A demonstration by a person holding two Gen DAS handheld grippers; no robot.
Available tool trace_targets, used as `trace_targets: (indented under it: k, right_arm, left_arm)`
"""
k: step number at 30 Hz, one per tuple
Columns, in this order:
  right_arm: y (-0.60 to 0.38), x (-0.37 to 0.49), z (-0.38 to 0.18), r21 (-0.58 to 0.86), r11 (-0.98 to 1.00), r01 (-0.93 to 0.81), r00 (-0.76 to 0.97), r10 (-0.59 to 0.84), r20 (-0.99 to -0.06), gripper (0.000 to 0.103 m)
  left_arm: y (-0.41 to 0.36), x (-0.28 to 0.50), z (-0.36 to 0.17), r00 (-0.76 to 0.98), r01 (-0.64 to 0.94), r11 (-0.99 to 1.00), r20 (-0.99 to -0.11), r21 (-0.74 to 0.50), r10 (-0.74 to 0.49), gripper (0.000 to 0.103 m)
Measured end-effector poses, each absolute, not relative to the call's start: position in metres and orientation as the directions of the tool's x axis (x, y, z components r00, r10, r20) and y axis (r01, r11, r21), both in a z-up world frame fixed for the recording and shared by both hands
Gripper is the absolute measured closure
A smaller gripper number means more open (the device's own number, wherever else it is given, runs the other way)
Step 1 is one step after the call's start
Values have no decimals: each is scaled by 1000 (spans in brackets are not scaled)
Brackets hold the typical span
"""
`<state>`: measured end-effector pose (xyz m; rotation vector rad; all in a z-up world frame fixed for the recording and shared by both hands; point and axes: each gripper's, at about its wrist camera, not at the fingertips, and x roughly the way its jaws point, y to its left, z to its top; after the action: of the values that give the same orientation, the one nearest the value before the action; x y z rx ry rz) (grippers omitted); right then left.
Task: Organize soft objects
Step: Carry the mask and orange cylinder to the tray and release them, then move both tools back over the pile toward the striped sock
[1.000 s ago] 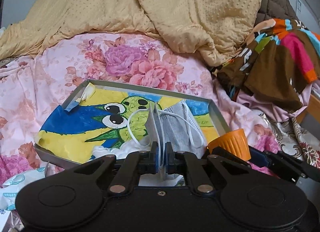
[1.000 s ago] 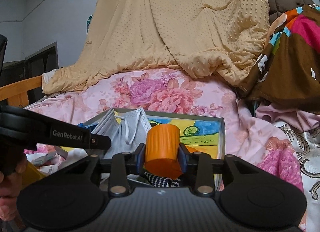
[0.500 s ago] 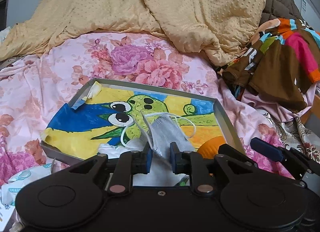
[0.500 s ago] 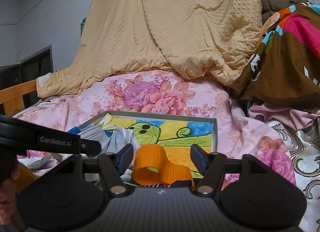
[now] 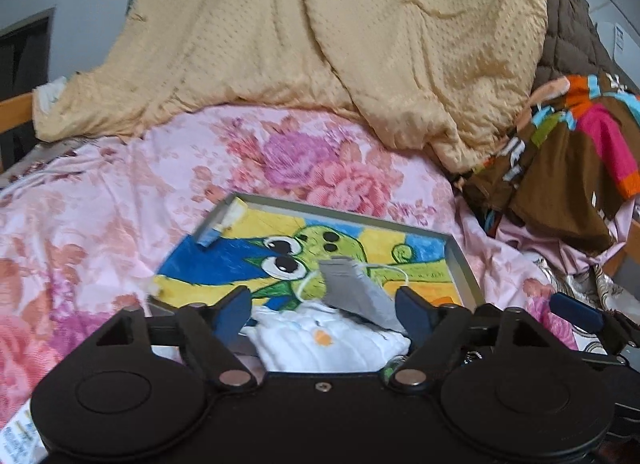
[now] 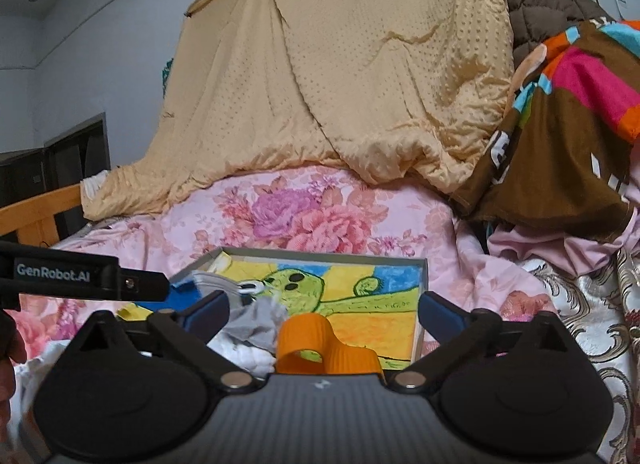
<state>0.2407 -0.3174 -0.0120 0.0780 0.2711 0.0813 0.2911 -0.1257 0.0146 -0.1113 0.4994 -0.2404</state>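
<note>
A grey metal tray (image 5: 460, 260) with a cartoon lining lies on the flowered bedsheet; it also shows in the right wrist view (image 6: 422, 288). A grey face mask (image 5: 354, 292) rests in the tray on a white cloth (image 5: 328, 344). My left gripper (image 5: 324, 310) is open and empty just in front of them. An orange ribbed soft cup (image 6: 320, 346) lies on its side in the tray beside the mask (image 6: 256, 322). My right gripper (image 6: 322, 310) is open and empty, its fingers spread either side of the cup.
A yellow quilt (image 5: 340, 55) is heaped behind the tray. A brown multicoloured garment (image 5: 568, 167) lies at the right. A wooden bed rail (image 6: 36, 213) runs along the left. The left gripper's arm (image 6: 80, 276) crosses the right view's left edge.
My left gripper has opened and let go of the mask, which now lies in the tray. My right gripper has opened and let go of the orange cup, which lies on its side.
</note>
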Motion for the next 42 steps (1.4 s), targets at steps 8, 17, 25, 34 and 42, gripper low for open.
trace_targets:
  k: [8, 17, 25, 34, 42]
  right_arm:
    - [-309, 208, 6, 68, 992, -106, 963, 119, -241, 0]
    - [-295, 170, 21, 65, 989, -132, 965, 143, -219, 0]
    - [-283, 131, 28, 57, 987, -148, 968, 156, -198, 0]
    - [-260, 100, 25, 31, 980, -194, 956, 196, -216, 0]
    - [-237, 76, 18, 5, 968, -249, 935, 242, -258, 0]
  left_arm:
    - [-106, 253, 31, 886, 172, 977, -414, -129, -211, 6]
    - [-80, 205, 36, 906, 153, 983, -384, -99, -180, 2]
    - [-50, 174, 28, 893, 126, 984, -417, -127, -168, 1]
    - [-22, 141, 18, 878, 124, 986, -450, -115, -163, 1]
    - [4, 117, 18, 843, 143, 985, -510, -94, -171, 1]
